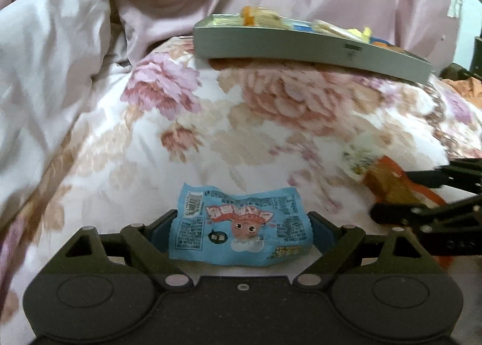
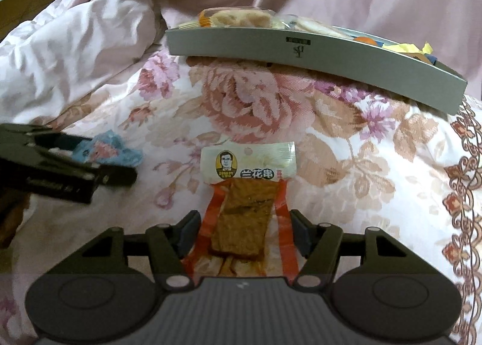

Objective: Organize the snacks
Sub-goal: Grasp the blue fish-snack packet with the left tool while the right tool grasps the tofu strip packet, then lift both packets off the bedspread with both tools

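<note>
Nearest in the left wrist view, the left gripper (image 1: 241, 226) straddles a crumpled light-blue foil snack packet printed with a pink cartoon face (image 1: 241, 224). Its dark fingers touch the packet's left and right edges, so it appears to hold the packet, though how firmly cannot be told. In the right wrist view, the right gripper (image 2: 245, 232) frames a clear-and-orange sachet holding a brown slab of dried tofu (image 2: 244, 218). Narrow gaps show beside the orange side strips, so whether the pads press on it cannot be told.

Both packets lie low on the pink-and-white floral quilt (image 1: 271, 122), the blue one left of the tofu sachet and near it. Both grippers point forward and downward over the bedding, side by side.

The step in hand looks like a two-handed pickup. Farther off, on the quilt's rise, sits a shallow grey rectangular cardboard box lid (image 2: 301, 50) already loaded with wrapped snacks. The next move probably calls for firm grips, a lift clear of the quilt, and a carry forward over the grey wall.
</note>
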A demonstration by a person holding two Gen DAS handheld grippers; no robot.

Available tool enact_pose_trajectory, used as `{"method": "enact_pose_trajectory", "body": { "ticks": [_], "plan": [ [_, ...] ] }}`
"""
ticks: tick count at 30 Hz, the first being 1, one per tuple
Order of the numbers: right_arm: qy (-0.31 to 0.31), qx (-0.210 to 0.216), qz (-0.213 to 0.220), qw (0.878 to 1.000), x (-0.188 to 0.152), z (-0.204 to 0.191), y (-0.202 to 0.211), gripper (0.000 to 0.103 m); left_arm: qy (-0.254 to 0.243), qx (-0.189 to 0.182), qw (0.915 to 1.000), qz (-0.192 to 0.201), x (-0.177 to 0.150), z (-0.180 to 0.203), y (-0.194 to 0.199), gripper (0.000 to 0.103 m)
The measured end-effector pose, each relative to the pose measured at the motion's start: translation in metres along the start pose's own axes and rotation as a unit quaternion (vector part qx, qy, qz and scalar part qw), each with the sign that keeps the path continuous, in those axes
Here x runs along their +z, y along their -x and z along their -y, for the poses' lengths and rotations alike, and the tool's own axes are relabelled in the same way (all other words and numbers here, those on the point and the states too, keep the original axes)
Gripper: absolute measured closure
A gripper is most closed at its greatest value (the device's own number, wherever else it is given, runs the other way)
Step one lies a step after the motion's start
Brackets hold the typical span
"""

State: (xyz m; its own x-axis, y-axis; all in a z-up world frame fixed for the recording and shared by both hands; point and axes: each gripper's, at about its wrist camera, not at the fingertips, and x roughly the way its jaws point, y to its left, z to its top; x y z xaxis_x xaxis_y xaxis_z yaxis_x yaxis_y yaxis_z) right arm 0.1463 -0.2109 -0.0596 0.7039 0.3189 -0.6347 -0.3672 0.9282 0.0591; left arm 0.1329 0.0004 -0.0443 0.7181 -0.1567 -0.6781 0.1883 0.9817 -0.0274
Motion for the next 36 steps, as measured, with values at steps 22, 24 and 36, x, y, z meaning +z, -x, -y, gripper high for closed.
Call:
{"method": "enact_pose_trajectory", "body": {
  "ticks": [22, 24, 36],
  "plan": [
    [0.028, -0.018, -0.010, 0.999, -0.025, -0.022, 0.027, 0.020, -0.017, -0.023, 0.9995, -0.011, -0.015, 0.009, 0.013, 0.011],
    [0.028, -0.021, -0.010, 0.999, -0.026, -0.022, 0.025, 0.019, -0.017, -0.024, 0.9995, -0.012, -0.015, 0.008, 0.012, 0.011],
    [0.025, -0.032, 0.003, 0.999, -0.033, -0.029, 0.027, 0.033, -0.027, -0.010, 0.9996, -0.003, -0.019, 0.017, 0.014, 0.016]
  ]
}}
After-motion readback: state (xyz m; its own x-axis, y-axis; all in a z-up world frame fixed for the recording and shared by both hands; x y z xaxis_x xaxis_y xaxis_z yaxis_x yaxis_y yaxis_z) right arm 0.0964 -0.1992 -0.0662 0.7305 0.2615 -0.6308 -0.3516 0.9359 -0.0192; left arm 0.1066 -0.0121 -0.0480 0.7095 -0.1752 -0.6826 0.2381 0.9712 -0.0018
